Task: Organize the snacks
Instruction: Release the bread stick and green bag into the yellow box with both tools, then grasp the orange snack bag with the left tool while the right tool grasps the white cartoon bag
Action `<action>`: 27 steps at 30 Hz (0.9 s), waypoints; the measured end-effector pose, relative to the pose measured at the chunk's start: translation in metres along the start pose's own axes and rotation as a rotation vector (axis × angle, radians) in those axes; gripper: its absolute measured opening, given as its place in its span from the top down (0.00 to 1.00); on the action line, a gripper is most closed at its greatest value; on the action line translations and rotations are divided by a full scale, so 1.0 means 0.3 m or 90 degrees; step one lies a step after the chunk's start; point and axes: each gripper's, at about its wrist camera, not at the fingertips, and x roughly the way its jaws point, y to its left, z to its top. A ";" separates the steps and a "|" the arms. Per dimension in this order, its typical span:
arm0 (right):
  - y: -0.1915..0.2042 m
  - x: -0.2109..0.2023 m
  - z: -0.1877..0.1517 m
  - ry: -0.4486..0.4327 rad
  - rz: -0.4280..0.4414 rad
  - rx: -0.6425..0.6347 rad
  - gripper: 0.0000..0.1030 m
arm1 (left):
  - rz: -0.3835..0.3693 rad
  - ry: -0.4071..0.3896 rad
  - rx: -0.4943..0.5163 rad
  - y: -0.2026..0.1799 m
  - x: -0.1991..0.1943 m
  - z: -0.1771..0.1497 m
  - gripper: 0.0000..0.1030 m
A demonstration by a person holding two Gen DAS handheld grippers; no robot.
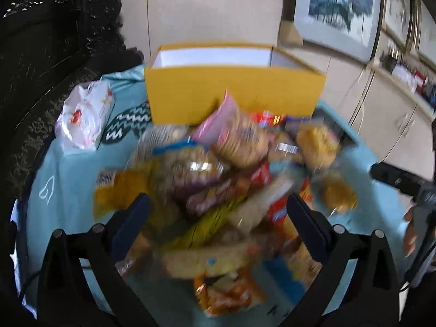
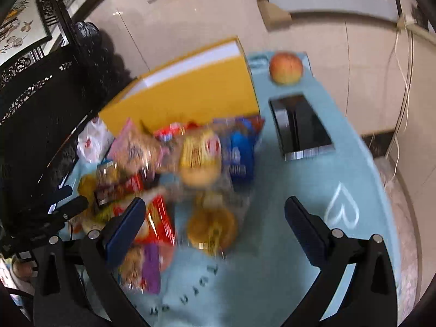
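We have both claws spread wide and holding nothing: the left claw (image 1: 218,218) hangs over the middle of the snack pile (image 1: 226,179), the right claw (image 2: 215,223) over the pile's near right edge. No earlier look is to hand, so we speak only of how they stand.

The snacks lie heaped on the blue-covered desk (image 2: 313,190), directly ahead of and beneath both claws; beyond them stands the open yellow box (image 1: 234,92), which we judge to be their destination. Motion blur hides most labels.

We expect these packets to be light, crinkly and slick, with air inside that lets them squash and slide. The pink cracker packet (image 1: 231,133), ahead of the left claw and leaning on the box wall, likely holds brittle biscuits, so we would pinch it by its sealed end, not across the middle. The clear-wrapped round pastry (image 2: 211,229) sits between the right claw's fingers, seemingly soft; a gentle squeeze across its width should do. The red packet (image 2: 158,220) by that claw's left finger (image 2: 125,226) is flat and best taken by an edge.

Right of the right claw lie a black phone (image 2: 299,125) and a peach (image 2: 286,66), well clear of the pile.
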 end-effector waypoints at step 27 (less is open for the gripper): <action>0.147 -0.044 -0.192 0.026 0.002 -0.151 0.01 | -0.037 0.089 -0.029 -0.017 0.043 -0.228 0.53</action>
